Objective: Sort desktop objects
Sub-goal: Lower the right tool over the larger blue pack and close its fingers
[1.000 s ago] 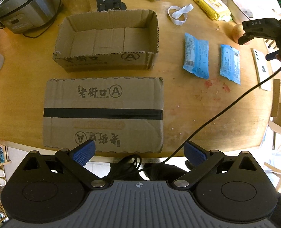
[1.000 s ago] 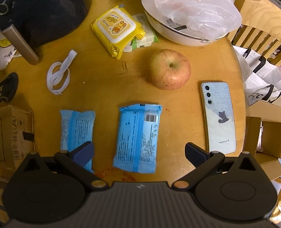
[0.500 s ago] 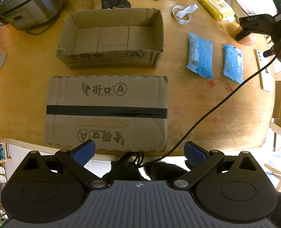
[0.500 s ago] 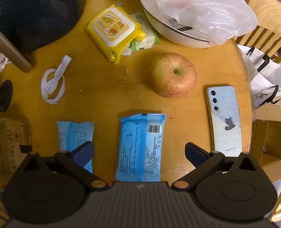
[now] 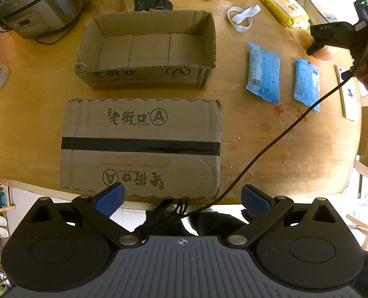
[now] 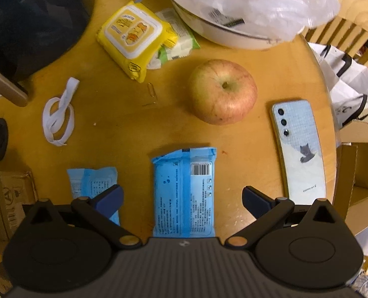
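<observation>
An open cardboard box (image 5: pixel 146 49) stands on the round wooden table, with a flat cardboard lid (image 5: pixel 141 146) in front of it. Two blue packets (image 5: pixel 263 75) (image 5: pixel 306 84) lie to its right. In the right wrist view the nearer blue packet (image 6: pixel 184 191) lies between my open fingers, with the other packet (image 6: pixel 92 181) to the left. An apple (image 6: pixel 222 92) and a phone (image 6: pixel 299 149) lie beyond. My left gripper (image 5: pixel 182 200) is open and empty over the table's near edge. My right gripper (image 6: pixel 182 200) is open and empty above the packet.
A yellow wipes pack (image 6: pixel 134 37), a white band (image 6: pixel 58 116), a white bowl under a plastic bag (image 6: pixel 246 12) and a dark appliance (image 6: pixel 29 17) stand at the back. A rice cooker (image 5: pixel 32 2) is far left. The right gripper's cable (image 5: pixel 270 146) crosses the table.
The right gripper has moved forward and lower toward the apple and packets. The left gripper has drawn back a little, so the boxes sit farther up its view.
</observation>
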Demonstrator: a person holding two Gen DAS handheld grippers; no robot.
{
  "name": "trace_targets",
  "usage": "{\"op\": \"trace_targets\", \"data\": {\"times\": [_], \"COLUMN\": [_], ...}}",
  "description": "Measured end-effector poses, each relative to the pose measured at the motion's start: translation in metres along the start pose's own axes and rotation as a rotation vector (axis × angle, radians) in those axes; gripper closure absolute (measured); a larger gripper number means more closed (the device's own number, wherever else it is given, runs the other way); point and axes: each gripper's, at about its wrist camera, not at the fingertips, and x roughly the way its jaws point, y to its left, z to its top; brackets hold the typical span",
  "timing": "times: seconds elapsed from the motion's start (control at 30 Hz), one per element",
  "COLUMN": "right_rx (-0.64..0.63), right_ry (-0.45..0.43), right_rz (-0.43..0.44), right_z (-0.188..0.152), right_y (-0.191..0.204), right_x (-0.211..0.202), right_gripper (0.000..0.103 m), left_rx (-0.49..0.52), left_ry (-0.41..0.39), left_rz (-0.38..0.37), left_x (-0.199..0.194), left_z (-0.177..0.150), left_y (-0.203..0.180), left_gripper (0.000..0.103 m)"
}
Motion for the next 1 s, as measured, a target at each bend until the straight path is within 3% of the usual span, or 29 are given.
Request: {"op": "trace_targets", "data": {"times": [1.0], "right_rx": [-0.005], "right_ry": [0.053], "right_rz": [-0.029], "right_z": [-0.017], "right_y": [0.009], "right_x": [0.071], "right_gripper": [0.0], "left_rx": [-0.008], "left_ry": [0.017], "left_rz": [0.003], "left_x": [0.001], "left_z": [-0.002], "left_y": [0.006], "left_gripper": [0.0]}}
